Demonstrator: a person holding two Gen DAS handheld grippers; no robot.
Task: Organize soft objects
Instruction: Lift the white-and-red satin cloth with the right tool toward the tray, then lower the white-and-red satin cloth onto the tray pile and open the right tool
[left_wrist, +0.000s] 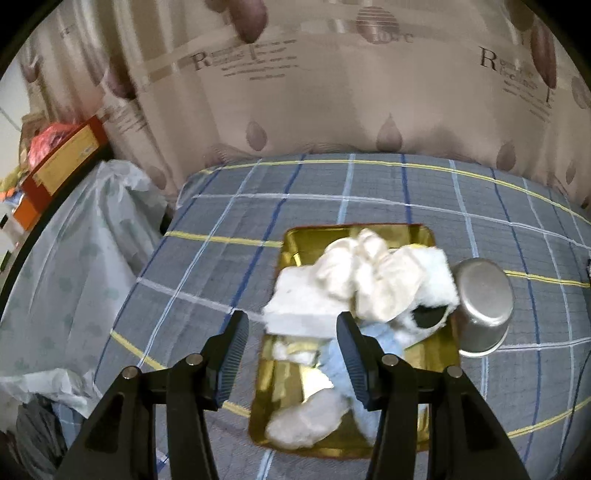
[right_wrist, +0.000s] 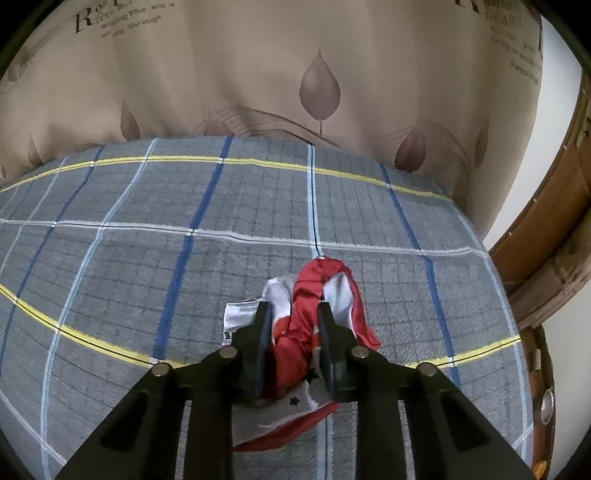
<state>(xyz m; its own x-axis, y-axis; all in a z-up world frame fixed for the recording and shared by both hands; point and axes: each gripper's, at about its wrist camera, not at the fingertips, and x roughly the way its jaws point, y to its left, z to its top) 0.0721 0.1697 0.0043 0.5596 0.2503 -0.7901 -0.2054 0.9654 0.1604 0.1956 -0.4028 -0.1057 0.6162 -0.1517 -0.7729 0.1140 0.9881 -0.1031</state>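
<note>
A gold tray (left_wrist: 295, 240) lies on the grey checked bedspread (left_wrist: 369, 192). It is piled with soft things: cream cloths (left_wrist: 373, 273), a white pad (left_wrist: 295, 299), a light blue cloth (left_wrist: 332, 365) and a white fluffy piece (left_wrist: 306, 421). My left gripper (left_wrist: 291, 317) hangs open above the tray's near left part, with nothing gripped. In the right wrist view, my right gripper (right_wrist: 294, 308) is shut on a crumpled red and white cloth (right_wrist: 306, 295), which rests on the bedspread (right_wrist: 184, 206) and fills the gap between the pads.
A steel pot (left_wrist: 484, 302) lies tipped against the tray's right side. A beige leaf-print curtain (left_wrist: 332, 92) hangs behind the bed. A plastic-covered bundle (left_wrist: 74, 258) and red and orange boxes (left_wrist: 66, 155) stand at the left. Wooden door frame (right_wrist: 546, 240) at the right.
</note>
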